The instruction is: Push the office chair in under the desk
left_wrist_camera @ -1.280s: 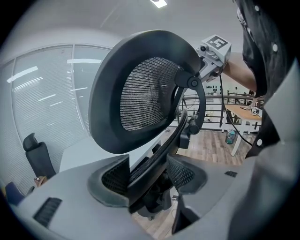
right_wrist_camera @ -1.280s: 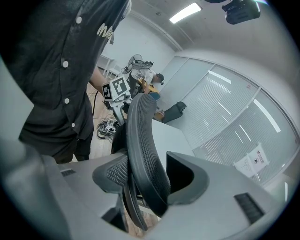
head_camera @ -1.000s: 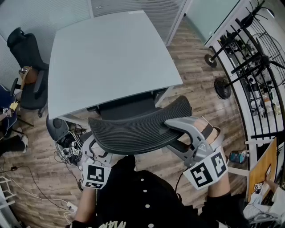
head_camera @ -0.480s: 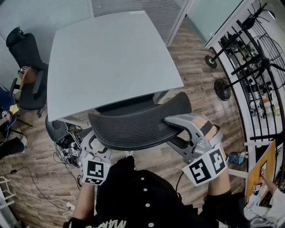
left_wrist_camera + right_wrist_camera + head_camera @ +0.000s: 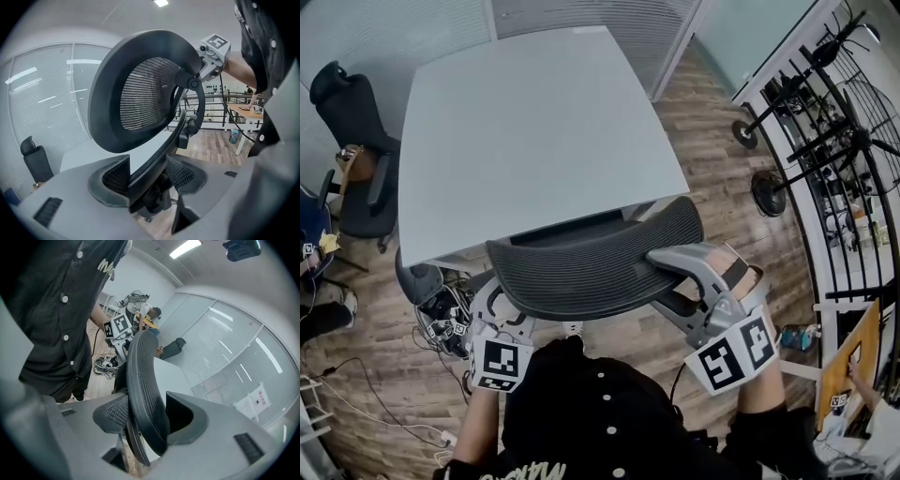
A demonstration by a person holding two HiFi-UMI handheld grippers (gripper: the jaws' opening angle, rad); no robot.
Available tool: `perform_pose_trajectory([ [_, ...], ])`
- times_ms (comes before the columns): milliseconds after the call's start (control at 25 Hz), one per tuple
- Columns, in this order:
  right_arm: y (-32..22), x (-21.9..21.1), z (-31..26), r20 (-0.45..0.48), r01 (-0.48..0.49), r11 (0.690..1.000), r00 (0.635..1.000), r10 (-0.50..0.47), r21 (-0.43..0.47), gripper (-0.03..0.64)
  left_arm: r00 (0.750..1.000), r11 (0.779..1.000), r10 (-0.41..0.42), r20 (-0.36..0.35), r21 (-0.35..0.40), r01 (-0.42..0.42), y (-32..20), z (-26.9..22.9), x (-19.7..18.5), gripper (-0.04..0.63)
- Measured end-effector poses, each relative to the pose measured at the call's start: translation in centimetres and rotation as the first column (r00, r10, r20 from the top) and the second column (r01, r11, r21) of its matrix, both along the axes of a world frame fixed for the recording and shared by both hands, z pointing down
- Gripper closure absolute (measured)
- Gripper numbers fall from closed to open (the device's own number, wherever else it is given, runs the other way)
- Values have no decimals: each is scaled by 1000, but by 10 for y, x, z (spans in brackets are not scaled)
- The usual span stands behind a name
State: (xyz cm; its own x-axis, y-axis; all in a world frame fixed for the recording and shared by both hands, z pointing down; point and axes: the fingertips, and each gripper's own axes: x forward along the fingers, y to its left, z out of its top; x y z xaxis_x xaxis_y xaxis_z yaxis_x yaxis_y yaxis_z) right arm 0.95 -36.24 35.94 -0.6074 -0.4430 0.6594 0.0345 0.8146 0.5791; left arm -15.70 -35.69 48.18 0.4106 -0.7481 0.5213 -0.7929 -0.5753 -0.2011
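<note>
Spanning most of the head view: wood plank floor (image 5: 722, 159), and on it a pale grey desk (image 5: 534, 141) with a bare top, glass partitions with blinds (image 5: 42, 108) behind its far side.

Office chair (image 5: 591, 267), black mesh, sits at the desk's near edge. The seat is mostly tucked beneath the top, with only a dark strip showing, and the curved backrest stands just outside the edge, close to the person. The person's dark buttoned shirt (image 5: 600, 412) fills the bottom of the head view right behind the backrest.

Second black chair (image 5: 356, 141) stands off the desk's left side, well apart from the first. Black stands and a wire rack (image 5: 825, 141) line the right wall.

Right gripper (image 5: 149, 414) reaches over the backrest's right end. Its jaws are clenched on the mesh rim, which passes between the pads, one pad against the back and the other against the front. Left gripper (image 5: 147, 174) comes in low at the backrest's left end, jaws grasping the chair's black rear frame bar, a pad tight on each side of it. Both sets of jaws stand wide, filled by chair parts.

Marker cubes (image 5: 499, 364) sit at the back of each gripper, near the shirt. A tangle of cables (image 5: 441, 314) lies on the floor by the desk's near left corner, beside the left gripper.
</note>
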Motion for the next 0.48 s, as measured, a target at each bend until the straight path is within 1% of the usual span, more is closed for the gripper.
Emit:
perform_pose_trajectory([
  [320, -12, -2, -1, -16, 0, 1000, 1000, 0, -15, 386, 1000, 1000, 1, 5, -13, -1, -11, 1, -2, 335],
  [480, -18, -2, 0, -21, -1, 1000, 1000, 0, -11, 388, 1000, 1000, 5, 2, -3, -5, -18, 0, -1, 336],
])
